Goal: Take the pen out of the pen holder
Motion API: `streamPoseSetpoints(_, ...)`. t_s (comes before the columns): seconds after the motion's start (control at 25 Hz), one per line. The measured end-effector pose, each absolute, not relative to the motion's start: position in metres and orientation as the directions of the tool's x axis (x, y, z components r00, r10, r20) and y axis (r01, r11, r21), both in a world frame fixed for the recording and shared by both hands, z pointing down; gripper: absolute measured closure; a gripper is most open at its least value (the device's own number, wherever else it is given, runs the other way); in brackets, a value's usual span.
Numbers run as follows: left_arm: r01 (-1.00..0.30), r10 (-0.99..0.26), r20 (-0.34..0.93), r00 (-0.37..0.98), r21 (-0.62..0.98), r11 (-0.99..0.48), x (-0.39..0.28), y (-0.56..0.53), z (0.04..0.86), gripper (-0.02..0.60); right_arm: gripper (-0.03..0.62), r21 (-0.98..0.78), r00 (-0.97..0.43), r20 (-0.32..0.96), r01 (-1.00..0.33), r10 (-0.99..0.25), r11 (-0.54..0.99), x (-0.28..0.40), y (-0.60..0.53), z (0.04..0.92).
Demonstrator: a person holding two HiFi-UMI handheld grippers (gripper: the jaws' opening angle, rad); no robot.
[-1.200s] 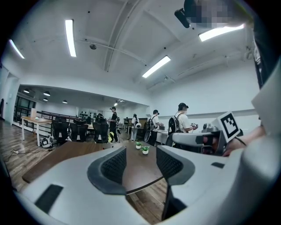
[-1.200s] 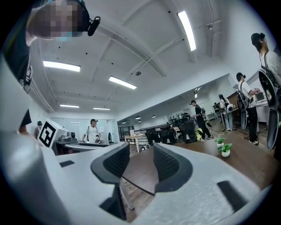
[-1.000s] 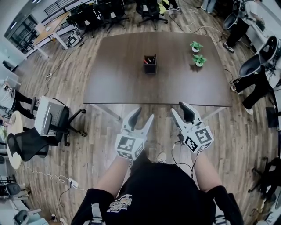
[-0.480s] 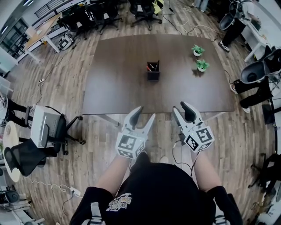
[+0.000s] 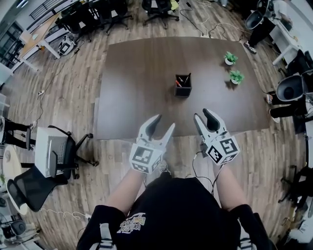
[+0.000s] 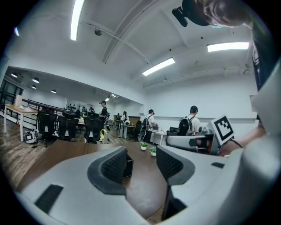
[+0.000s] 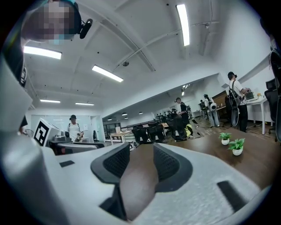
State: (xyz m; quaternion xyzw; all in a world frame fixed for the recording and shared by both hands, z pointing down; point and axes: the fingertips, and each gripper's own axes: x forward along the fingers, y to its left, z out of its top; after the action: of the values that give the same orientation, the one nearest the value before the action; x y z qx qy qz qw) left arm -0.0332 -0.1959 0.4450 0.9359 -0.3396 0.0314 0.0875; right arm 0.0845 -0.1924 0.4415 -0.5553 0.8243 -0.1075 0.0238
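A black square pen holder (image 5: 183, 87) stands upright near the middle of the dark brown table (image 5: 132, 73), with red and black pens (image 5: 182, 80) sticking out of it. My left gripper (image 5: 163, 122) and right gripper (image 5: 202, 116) are side by side at the table's near edge, well short of the holder. Both are open with nothing between their fingers. In the left gripper view the holder (image 6: 128, 163) peeks out just past the left jaw of my left gripper (image 6: 141, 163). In the right gripper view my right gripper (image 7: 140, 165) points along the tabletop and the holder does not show.
Two small potted plants (image 5: 230, 58) (image 5: 236, 77) stand on the table's right part. Black office chairs (image 5: 157, 7) line the far side. A grey chair (image 5: 55, 144) sits on the floor at the left. Several people stand at desks in the background.
The person has stepped toward the table. The holder now appears nearer, and both gripper tips have come over the table's near edge. Both grippers stay open.
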Motion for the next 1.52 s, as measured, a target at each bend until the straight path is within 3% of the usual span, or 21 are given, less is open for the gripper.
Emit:
streamPoseSetpoints(0.64, -0.592, -0.584, 0.101, 0.806, 0.169, -0.788, -0.030, -0.271, 0.447, 0.390, 0.418, -0.177, -0.345, 0.110, -0.930, -0.932, 0.323, 0.086, -0.278, 0.450)
streamPoseSetpoints(1.52, -0.728, -0.711, 0.157, 0.686, 0.165, -0.666, 0.039, -0.338, 0.467, 0.391, 0.413, -0.221, -0.539, 0.184, -0.837, -0.822, 0.500, 0.146, -0.404, 0.511)
